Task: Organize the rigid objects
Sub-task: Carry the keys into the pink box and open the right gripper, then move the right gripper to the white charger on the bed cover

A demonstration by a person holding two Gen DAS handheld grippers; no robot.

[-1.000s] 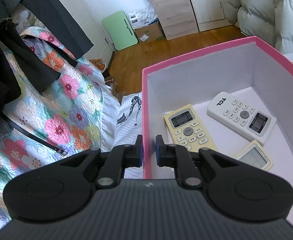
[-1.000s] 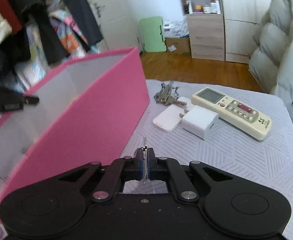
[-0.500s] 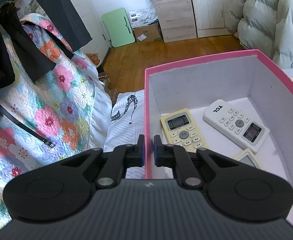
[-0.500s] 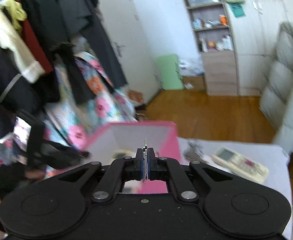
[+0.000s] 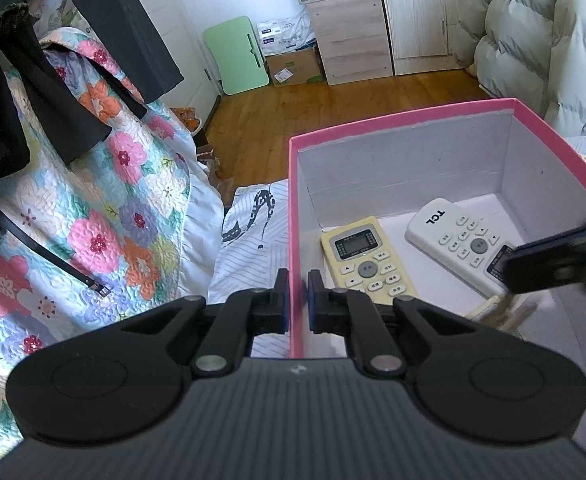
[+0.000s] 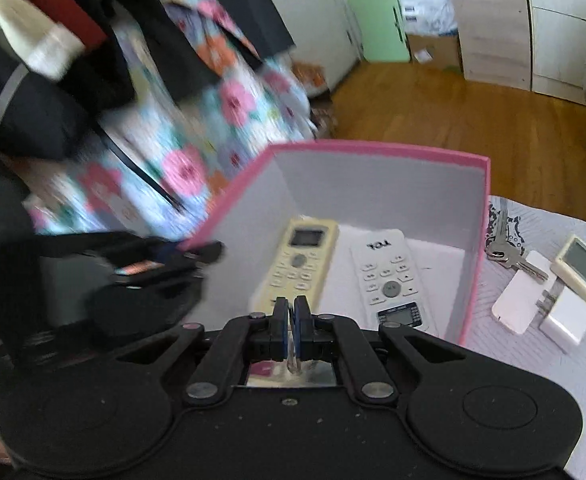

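Left wrist view: nearest to us, the left hand-held gripper [image 5: 297,298] is pinched onto the near left wall of the pink box [image 5: 397,122], one pad outside it and one inside, with only the cardboard between them. Just inside that wall a yellowish remote [image 5: 369,260] lies flat on the box floor, screen end towards the far wall. Beside it, further towards the box's right wall, lies the white TCL remote [image 5: 459,240]. The corner of a third, cream remote [image 5: 489,308] shows on the floor at the near right, partly hidden. Over that side of the box the right hand-held gripper [image 5: 509,264] reaches in as a dark blur.

From the right wrist view, we see the right hand-held gripper [image 6: 291,322] pressed shut on a thin, pale, flat piece that we cannot identify, poised above the near edge of the box. Outside the box's right wall, on the pale striped bed cover [image 6: 489,300], lie a bunch of keys [image 6: 507,254], a white power bank [image 6: 521,300], a white charger [image 6: 569,322] and another cream remote [image 6: 585,268]. Beyond the box's left wall hangs a floral quilt [image 5: 105,216]; past its far wall are the wooden floor [image 5: 353,104] and a green folding board [image 5: 237,56] leaning on the wall.
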